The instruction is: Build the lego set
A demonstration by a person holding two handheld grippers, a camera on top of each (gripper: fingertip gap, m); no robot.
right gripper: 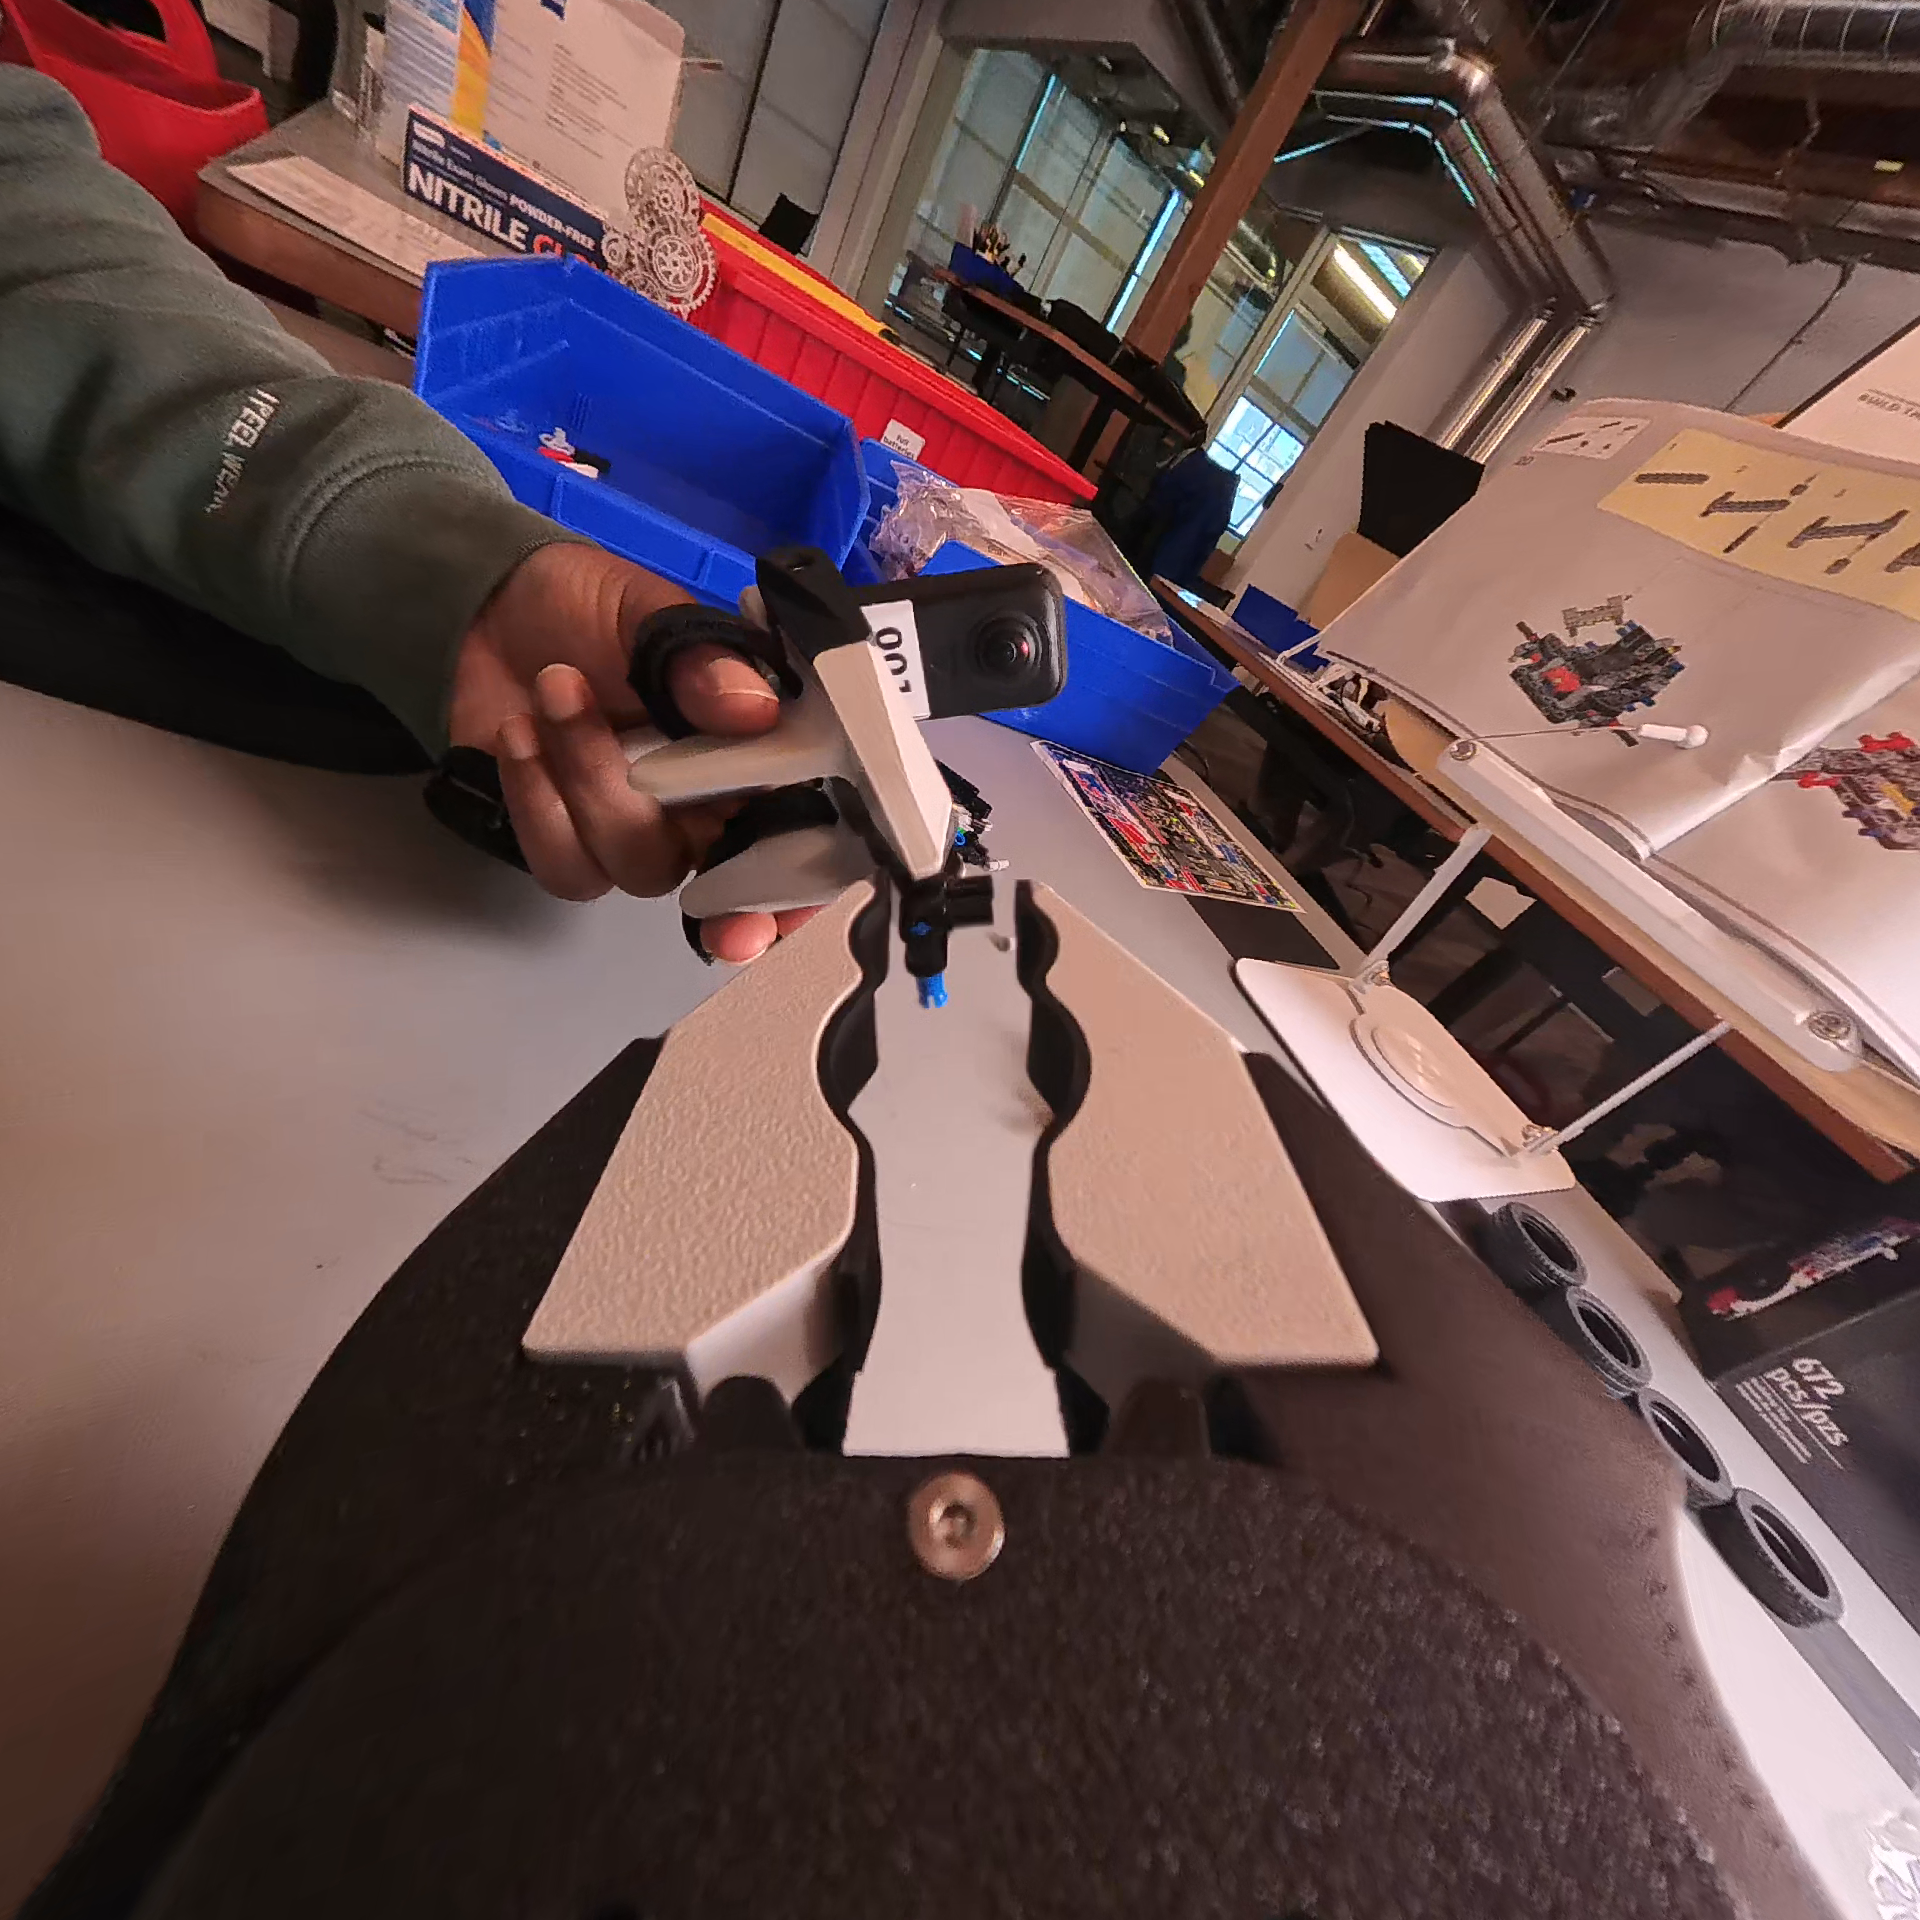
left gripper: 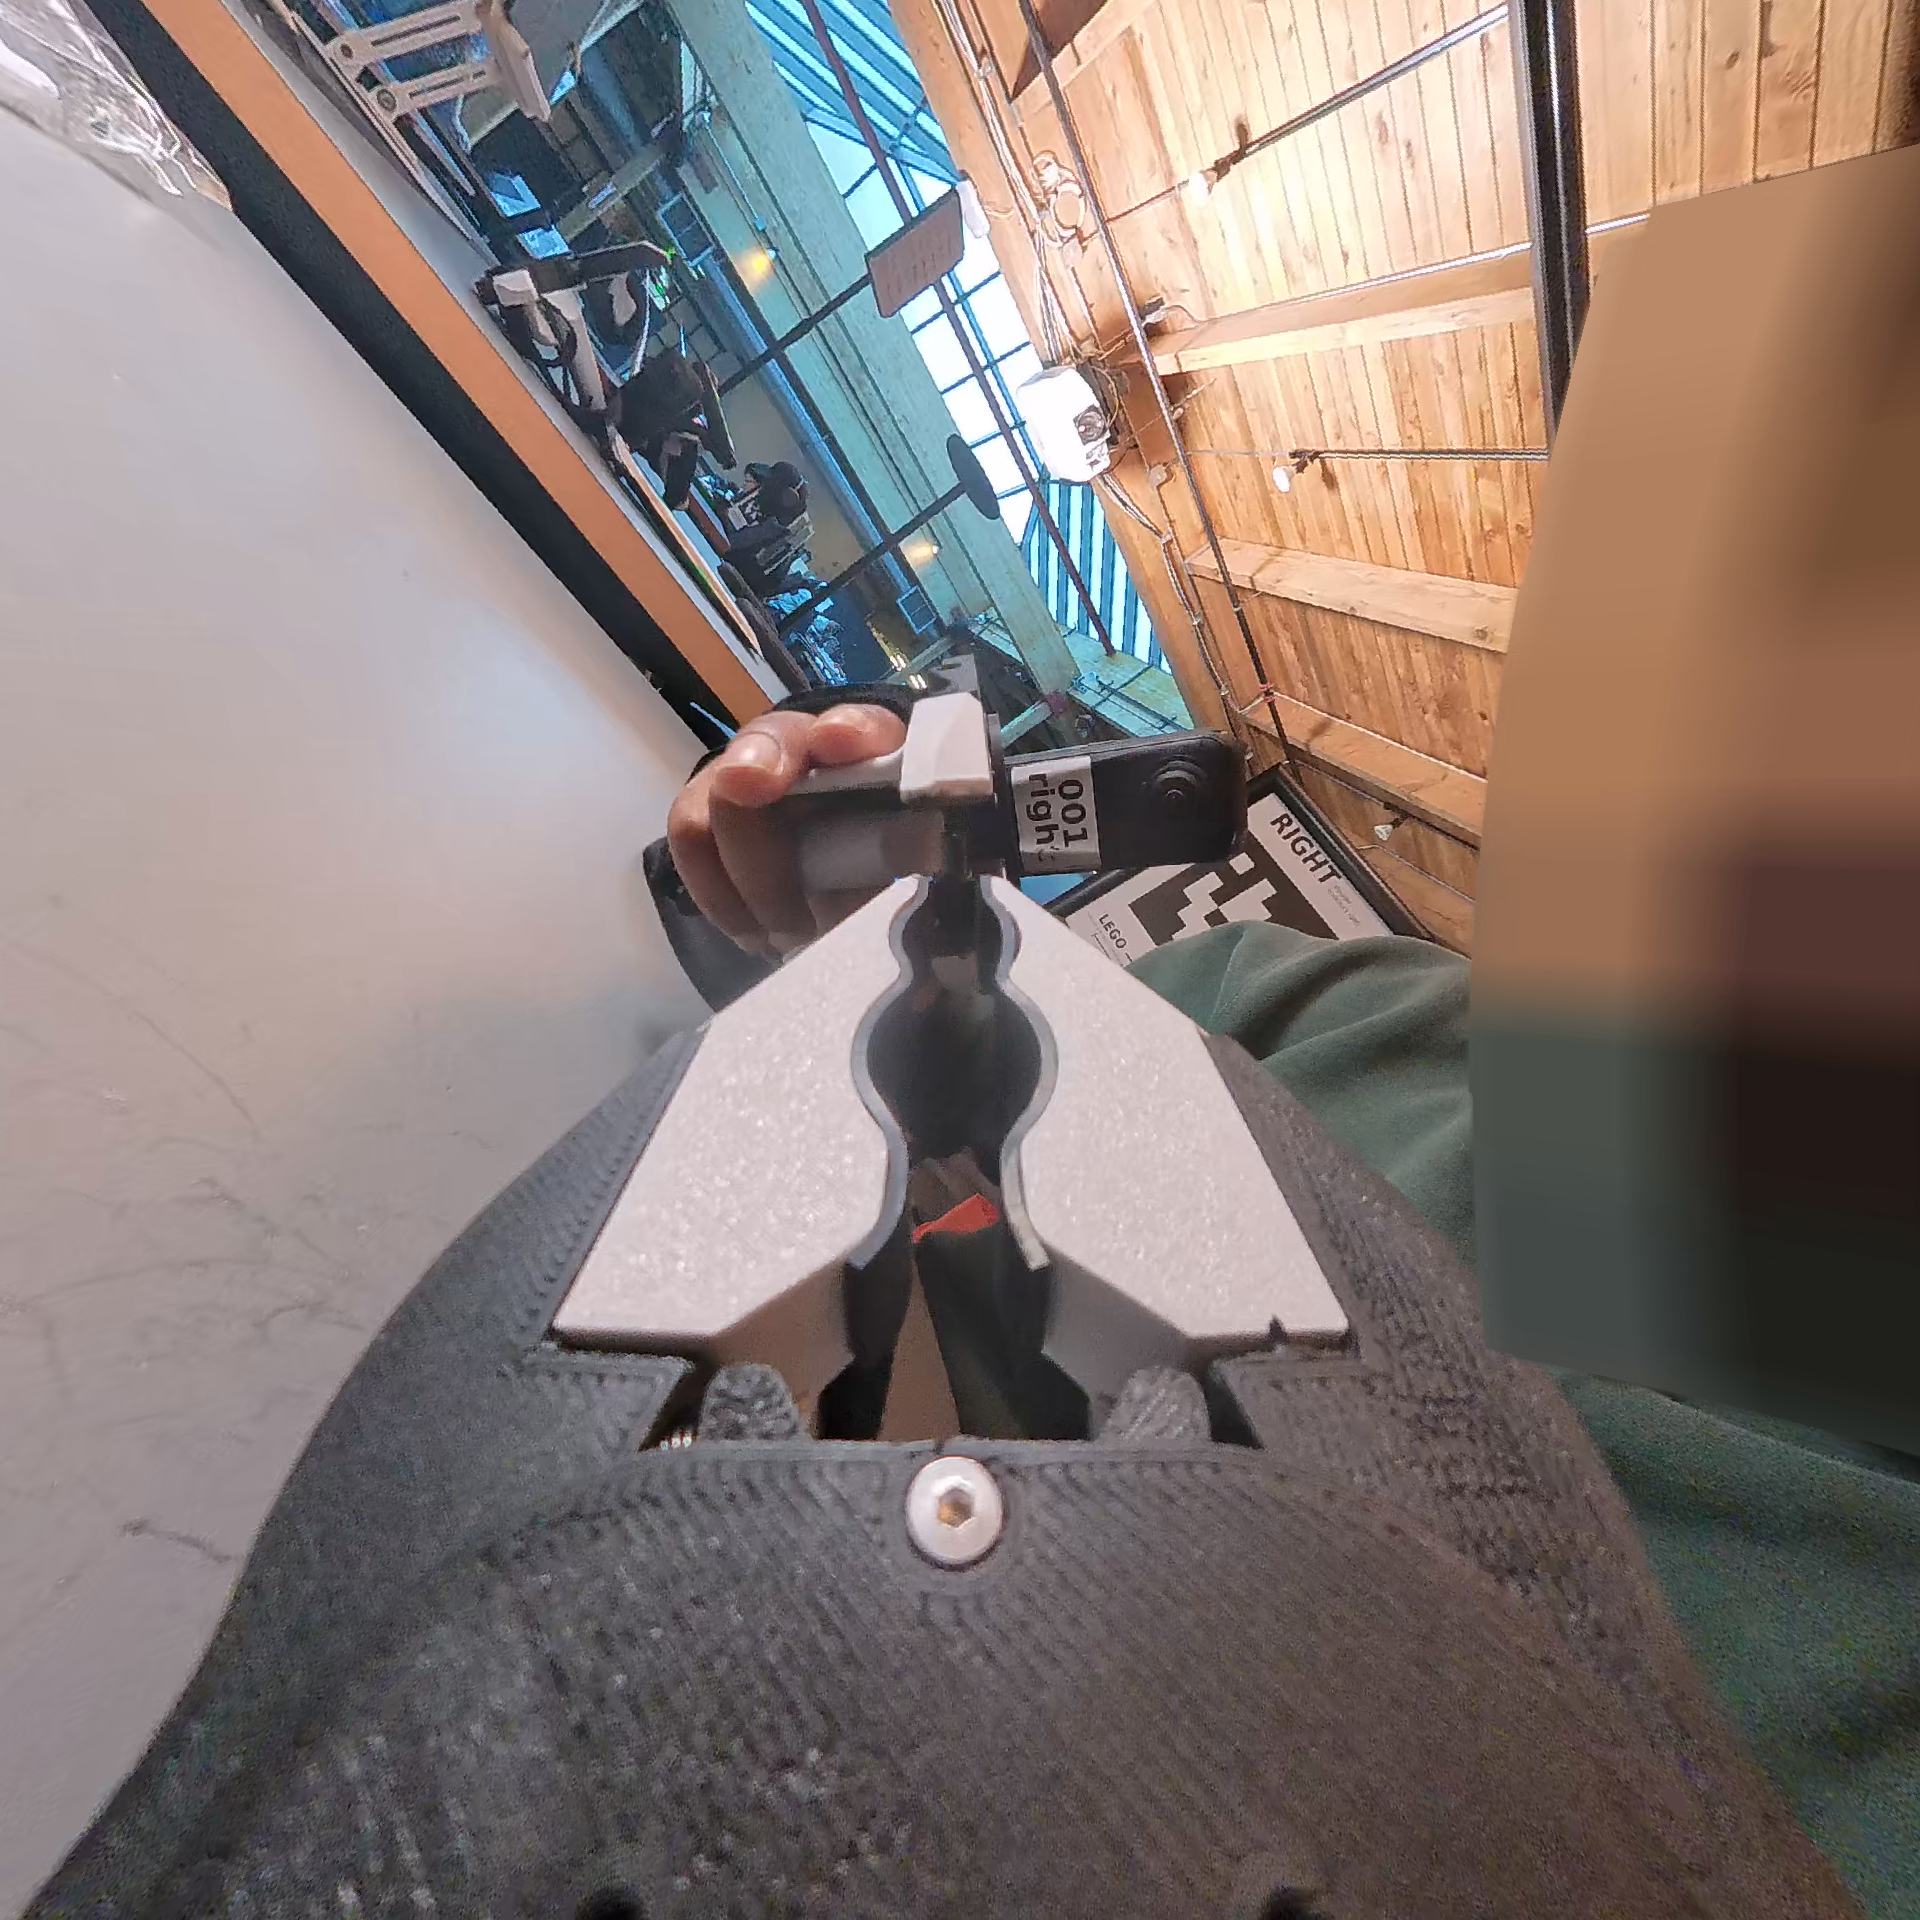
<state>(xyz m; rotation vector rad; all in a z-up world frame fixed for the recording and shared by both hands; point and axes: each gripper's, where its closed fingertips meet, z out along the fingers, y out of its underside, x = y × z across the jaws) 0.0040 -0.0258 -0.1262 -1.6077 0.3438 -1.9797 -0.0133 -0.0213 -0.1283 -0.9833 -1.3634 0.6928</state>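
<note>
Stretching bare and grey toward its near left corner, the counter (right gripper: 208, 1039) is left with open room there. Its right edge is crowded by a row of black tyres (right gripper: 1600, 1340) and a white stand carrying an instruction booklet (right gripper: 1662, 665). A sticker sheet (right gripper: 1164, 821) is laid flat farther back.

Above the counter's middle, a small black lego piece (right gripper: 940, 925) with a blue pin pointing downward is pinched at the tip of the left hand-held gripper (left gripper: 953, 894). The right hand-held gripper (right gripper: 953, 914) is kept spread, with the piece held between its tips; contact cannot be told.

Along the far edge a blue bin (right gripper: 644, 416) with a few small parts is set. A red bin (right gripper: 862, 364) is placed behind it, and a second blue bin (right gripper: 1101, 675) is filled with clear bags.
</note>
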